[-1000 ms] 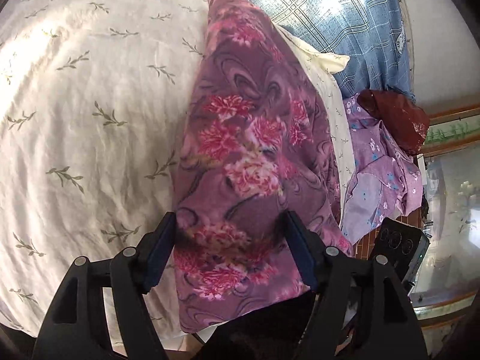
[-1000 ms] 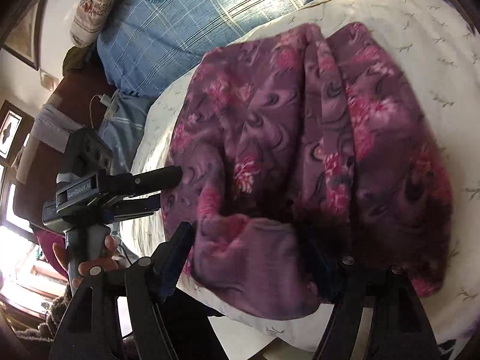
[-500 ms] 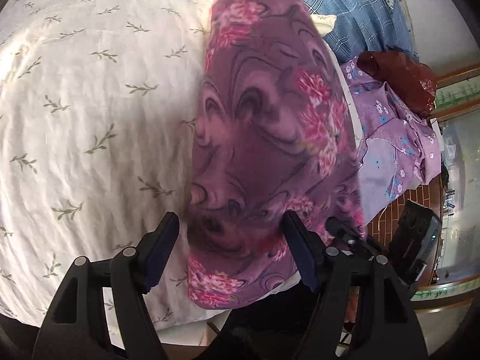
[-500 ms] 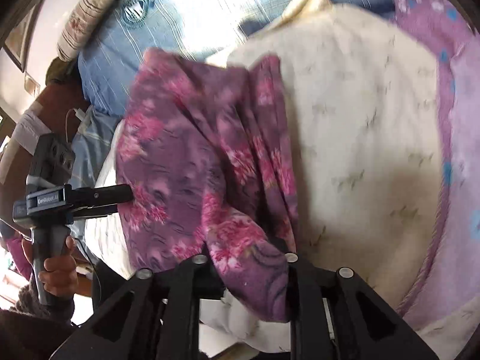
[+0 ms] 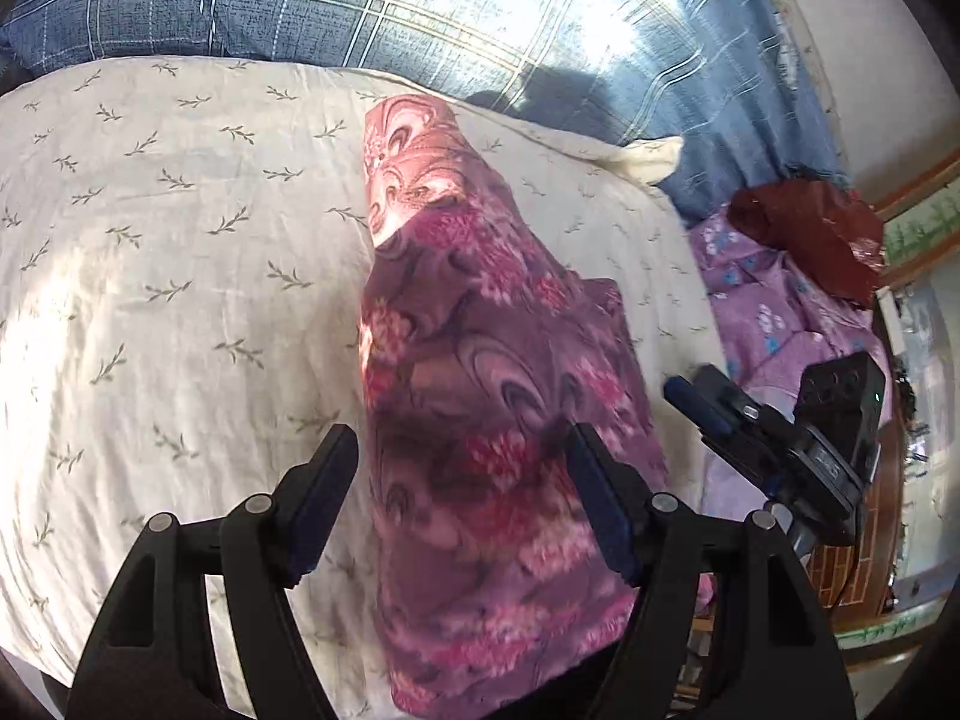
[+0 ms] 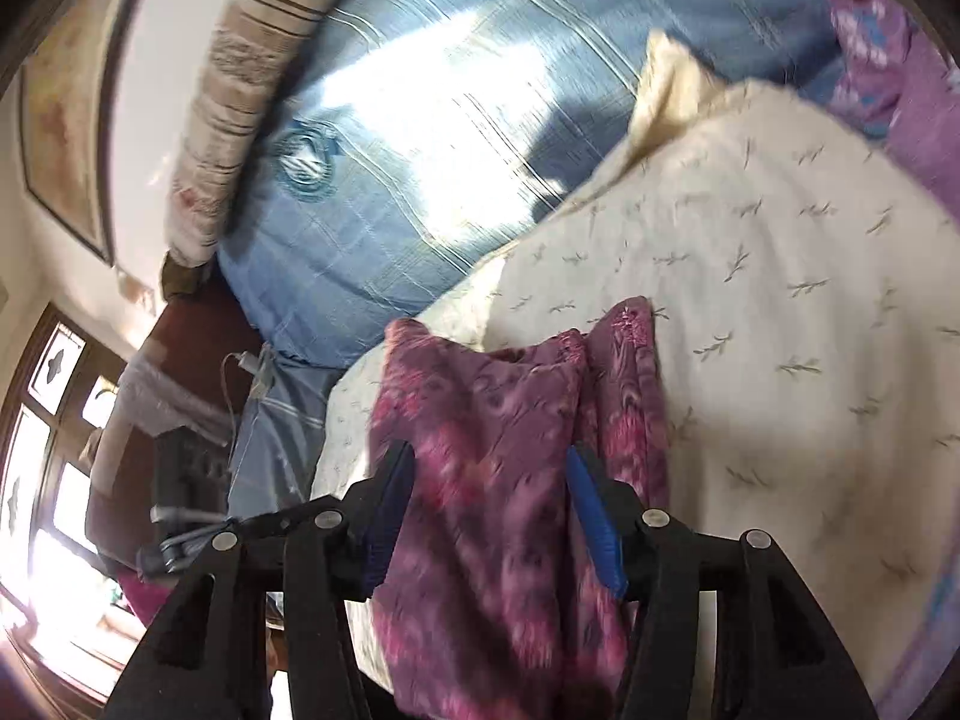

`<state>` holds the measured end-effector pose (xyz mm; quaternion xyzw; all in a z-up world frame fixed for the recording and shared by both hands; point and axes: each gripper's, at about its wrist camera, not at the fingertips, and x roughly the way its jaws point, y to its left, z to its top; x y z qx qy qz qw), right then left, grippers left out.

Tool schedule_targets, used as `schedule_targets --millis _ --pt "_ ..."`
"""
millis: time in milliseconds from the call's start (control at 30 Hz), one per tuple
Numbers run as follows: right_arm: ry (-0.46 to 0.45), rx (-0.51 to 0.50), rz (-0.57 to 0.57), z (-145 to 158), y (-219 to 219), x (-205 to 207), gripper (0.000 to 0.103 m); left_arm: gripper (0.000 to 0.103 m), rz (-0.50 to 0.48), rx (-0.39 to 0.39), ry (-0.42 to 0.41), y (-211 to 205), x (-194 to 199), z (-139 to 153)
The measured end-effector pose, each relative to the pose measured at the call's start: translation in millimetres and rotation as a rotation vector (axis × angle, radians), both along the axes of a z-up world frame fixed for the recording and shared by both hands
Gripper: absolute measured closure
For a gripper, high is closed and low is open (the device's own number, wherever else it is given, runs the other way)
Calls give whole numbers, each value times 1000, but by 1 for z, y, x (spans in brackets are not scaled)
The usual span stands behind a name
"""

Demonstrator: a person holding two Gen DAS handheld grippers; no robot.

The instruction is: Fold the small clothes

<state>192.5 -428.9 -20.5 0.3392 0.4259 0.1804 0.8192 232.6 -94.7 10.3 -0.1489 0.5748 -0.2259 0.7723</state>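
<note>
A purple floral garment (image 5: 480, 396) lies folded into a long narrow strip on the cream leaf-print sheet (image 5: 180, 276), running away from me. It also shows in the right wrist view (image 6: 498, 480). My left gripper (image 5: 459, 498) is open, its jaws straddling the near end of the strip. My right gripper (image 6: 486, 510) is open, with the garment's near end lying between its jaws; it also shows at the right of the left wrist view (image 5: 720, 414).
A blue plaid pillow (image 5: 480, 12) lies at the far side of the bed. A lilac flowered garment (image 5: 774, 306) and a dark red one (image 5: 810, 234) lie at the right bed edge. A striped cushion (image 6: 252, 78) and a window (image 6: 42, 480) are on the left.
The right gripper was shut on the garment's edge half a second ago and now stands open. The garment went from spread wide to a narrow folded strip. Both grippers pulled back toward its near end.
</note>
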Motion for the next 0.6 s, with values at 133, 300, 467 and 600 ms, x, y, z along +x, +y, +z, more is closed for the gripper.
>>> schedule_targets --millis 133,300,467,600 --pt "117 -67 22 -31 21 36 76 31 5 18 31 -8 8 -14" --pt "-102 -215 39 26 26 29 97 31 46 -9 -15 0 14 -4" --pt "-78 -326 -20 24 13 42 98 31 45 59 -1 -10 30 -24" --pt "57 -447 -3 -29 16 57 98 29 28 129 22 -23 38 -46"
